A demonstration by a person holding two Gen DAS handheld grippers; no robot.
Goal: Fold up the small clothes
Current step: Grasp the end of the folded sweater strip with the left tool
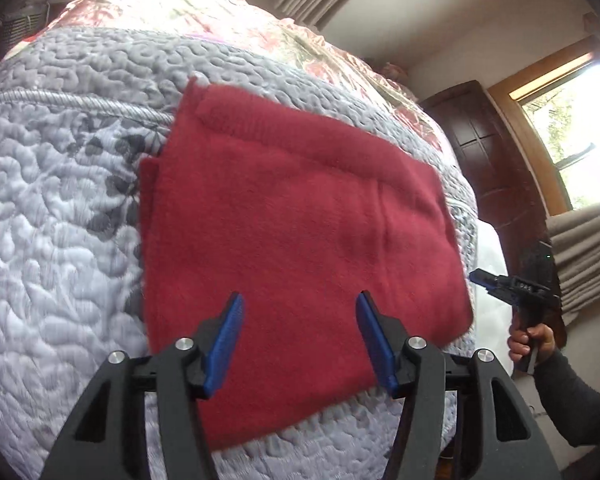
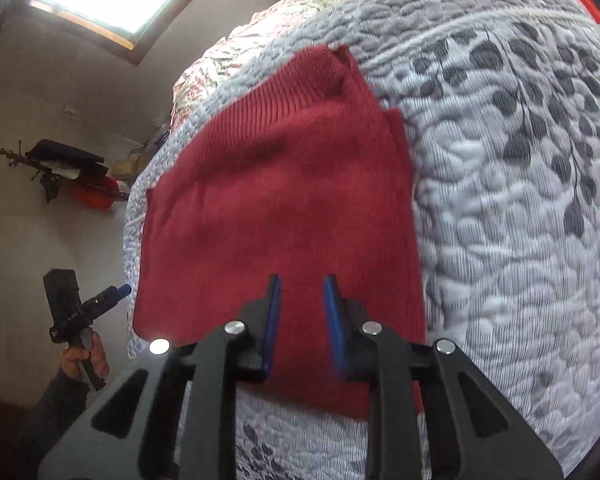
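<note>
1. A dark red knitted garment (image 1: 296, 216), folded into a rough rectangle, lies flat on a bed covered with a grey-and-white quilted bedspread (image 1: 60, 240) printed with dark leaf sprigs.
2. The garment's ribbed end points to the far side of the bed, where a small flap (image 2: 342, 60) of the knit sticks out at the far corner.
3. Beyond the quilt, a floral pink-and-cream cover (image 1: 188, 8) spans the far part of the bed.
4. The left tool (image 1: 300, 300), black with blue finger pads, hovers over the near edge of the garment with its fingers wide apart and nothing between them.
5. The right tool (image 2: 302, 280), of the same make, hangs above the garment's near part; its fingers stand apart with a narrower gap and hold nothing.
6. In the left wrist view the right tool appears off the right edge of the bed, gripped by a hand (image 1: 530, 340) in a dark sleeve.
7. A wooden-framed window (image 1: 568, 128) lets in bright light to the right, beside a dark wooden cabinet (image 1: 484, 152) and beige curtains (image 1: 588, 252).
</note>
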